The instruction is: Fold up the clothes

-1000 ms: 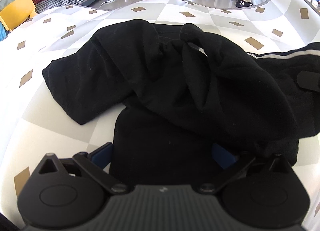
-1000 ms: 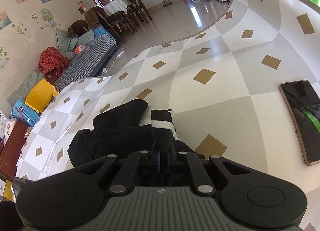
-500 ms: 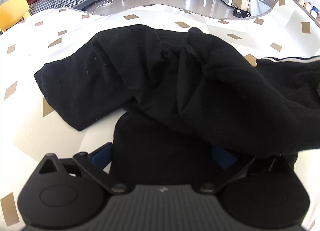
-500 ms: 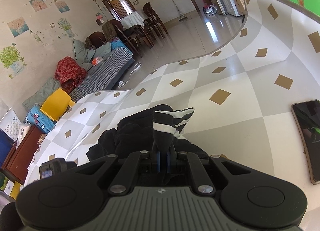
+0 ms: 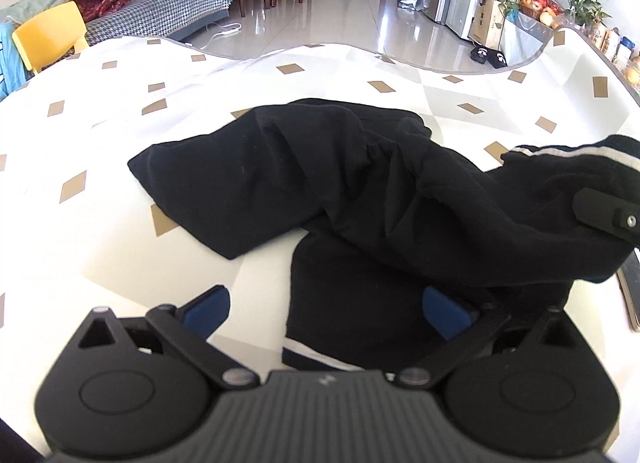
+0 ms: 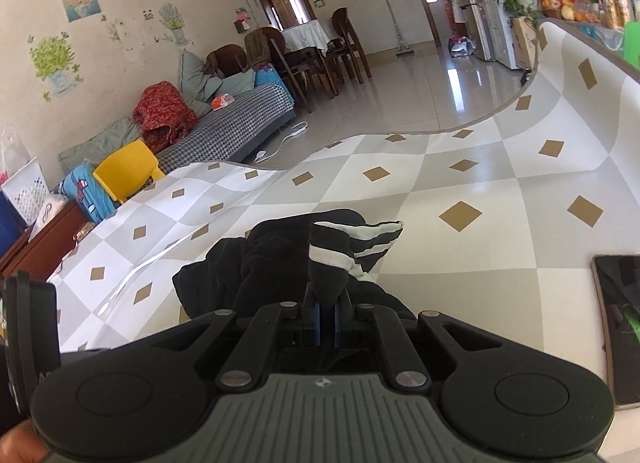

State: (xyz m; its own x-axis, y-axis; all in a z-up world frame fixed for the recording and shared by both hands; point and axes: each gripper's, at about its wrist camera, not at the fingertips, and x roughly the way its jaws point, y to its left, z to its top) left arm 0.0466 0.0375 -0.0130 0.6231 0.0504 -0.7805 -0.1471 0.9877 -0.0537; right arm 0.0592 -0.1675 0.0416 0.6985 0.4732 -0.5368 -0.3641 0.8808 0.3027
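A black garment [image 5: 328, 183] with white-striped cuffs lies crumpled across the checked tablecloth [image 5: 100, 223]. My left gripper [image 5: 326, 309] is open just above the table, its blue pads [image 5: 208, 309] on either side of a striped cuff of the garment lying flat. My right gripper [image 6: 325, 313] is shut on the other striped cuff [image 6: 332, 259] and holds it lifted off the table; the same gripper [image 5: 608, 215] shows at the right edge of the left wrist view, with black cloth draped down from it.
A dark phone [image 6: 620, 319] lies on the tablecloth to the right of the garment. The table's far edge curves away to a shiny floor. A yellow chair [image 6: 128, 171] and a sofa [image 6: 228, 131] stand beyond the left side.
My right gripper has raised the striped cuff higher, pulling the cloth up at the right. My left gripper has drawn back, and the near cuff's white stripe now shows between its pads.
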